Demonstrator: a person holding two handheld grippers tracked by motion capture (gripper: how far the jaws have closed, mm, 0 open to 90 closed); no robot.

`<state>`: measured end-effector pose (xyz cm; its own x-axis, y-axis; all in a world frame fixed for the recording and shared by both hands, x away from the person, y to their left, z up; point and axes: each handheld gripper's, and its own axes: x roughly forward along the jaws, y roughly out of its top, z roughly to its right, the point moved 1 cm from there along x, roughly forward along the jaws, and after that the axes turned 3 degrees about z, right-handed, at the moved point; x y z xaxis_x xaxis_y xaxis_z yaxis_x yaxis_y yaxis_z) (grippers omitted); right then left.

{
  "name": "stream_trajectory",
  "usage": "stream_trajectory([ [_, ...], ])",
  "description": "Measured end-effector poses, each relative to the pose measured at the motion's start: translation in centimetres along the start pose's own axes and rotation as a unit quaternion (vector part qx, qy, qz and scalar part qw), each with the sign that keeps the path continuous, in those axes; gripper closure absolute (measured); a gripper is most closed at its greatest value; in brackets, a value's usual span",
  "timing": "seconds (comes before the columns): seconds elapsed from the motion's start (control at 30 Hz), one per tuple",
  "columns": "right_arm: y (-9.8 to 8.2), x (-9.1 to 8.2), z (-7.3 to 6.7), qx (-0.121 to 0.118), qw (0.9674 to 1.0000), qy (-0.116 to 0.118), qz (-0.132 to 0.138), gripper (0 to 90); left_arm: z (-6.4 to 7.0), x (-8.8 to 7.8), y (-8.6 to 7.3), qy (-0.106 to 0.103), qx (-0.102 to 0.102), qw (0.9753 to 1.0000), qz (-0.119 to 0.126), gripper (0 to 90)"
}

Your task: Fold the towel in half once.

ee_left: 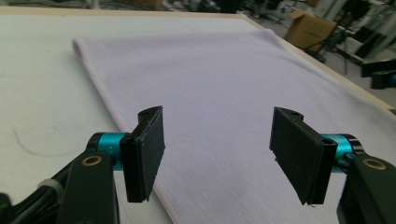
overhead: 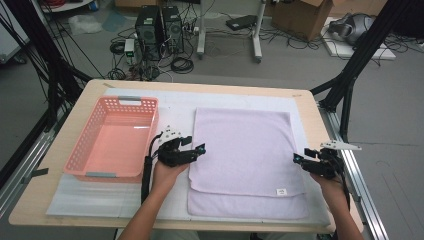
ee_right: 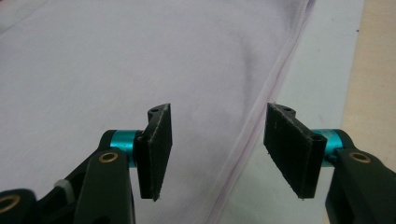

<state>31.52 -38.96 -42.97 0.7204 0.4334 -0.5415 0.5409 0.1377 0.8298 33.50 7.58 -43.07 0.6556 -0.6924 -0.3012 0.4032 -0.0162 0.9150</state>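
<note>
Wooden table at frame centre holds a folded lilac towel (overhead: 244, 155), soft, limp, light; best pinched along its side edges. Left gripper (overhead: 199, 148) and right gripper (overhead: 298, 158) flank it, jaws apart, empty.

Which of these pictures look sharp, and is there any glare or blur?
High view: soft, slightly fuzzy, with a pale sheen inside the pink plastic basket. Left gripper view: black jaws crisp, the lilac folded towel softening toward the far clutter. Right gripper view: jaws sharp, the towel's hem clear, its near cloth slightly smeared.
</note>
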Motion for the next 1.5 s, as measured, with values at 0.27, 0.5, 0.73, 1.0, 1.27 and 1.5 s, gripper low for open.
stream_trajectory([
  [0.27, -2.2, -2.7, -1.6, 0.003, 1.0000, -0.004, 0.001, 43.6, 1.2, -3.3, -3.5, 0.007, -0.026, 0.9996, -0.012, 42.9],
  [0.5, -4.6, -5.0, -2.9, -0.010, 0.9997, -0.018, -0.011, 46.7, 2.9, -4.8, -4.8, 0.003, -0.030, 0.9990, -0.032, 48.7],
  [0.73, -5.7, -6.2, -3.4, -0.007, 0.9998, -0.013, -0.011, 46.8, 4.1, -5.1, -5.4, 0.015, -0.035, 0.9972, -0.065, 54.3],
  [1.0, -5.9, -6.3, -3.9, -0.025, 0.9993, -0.014, -0.024, 52.4, 4.3, -6.3, -6.3, 0.030, -0.032, 0.9953, -0.086, 63.7],
  [1.27, -6.2, -6.2, -4.3, -0.021, 0.9986, -0.012, -0.048, 67.7, 4.8, -5.8, -6.5, 0.024, -0.016, 0.9951, -0.095, 77.7],
  [1.5, -6.7, -5.8, -4.4, -0.012, 0.9968, -0.007, -0.079, 74.8, 4.9, -6.1, -6.3, 0.018, -0.007, 0.9966, -0.080, 86.8],
])
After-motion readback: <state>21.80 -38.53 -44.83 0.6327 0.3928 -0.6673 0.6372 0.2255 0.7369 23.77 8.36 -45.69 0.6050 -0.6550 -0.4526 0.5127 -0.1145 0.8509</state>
